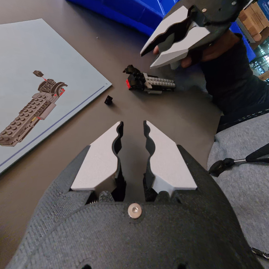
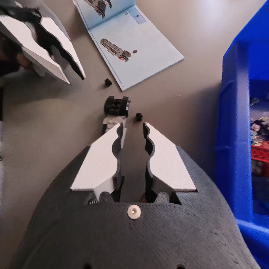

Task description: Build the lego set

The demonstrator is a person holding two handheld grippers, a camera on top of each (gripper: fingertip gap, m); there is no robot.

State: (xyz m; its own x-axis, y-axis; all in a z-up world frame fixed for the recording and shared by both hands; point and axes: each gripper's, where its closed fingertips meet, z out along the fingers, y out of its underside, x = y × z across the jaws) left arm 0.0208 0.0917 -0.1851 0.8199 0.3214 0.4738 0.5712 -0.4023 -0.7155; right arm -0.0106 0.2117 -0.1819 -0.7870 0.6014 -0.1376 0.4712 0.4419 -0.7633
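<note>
Right now both claws, left and right, hover apart and empty over the grey tabletop. The half-built grey-and-black lego model lies between them, a small loose black brick just beside it. Next, I reckon, one claw pinches that brick while the other steadies the model.

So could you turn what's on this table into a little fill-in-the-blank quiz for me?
1. Both the left hand-held gripper and the right hand-held gripper have their jaws ____.
2. The storage bin beside the table is ____ in colour.
3. The half-built lego model lies on the table, held by ____ gripper.
4. The instruction booklet lies ____ on the table.

Missing words: open; blue; neither; open
</note>
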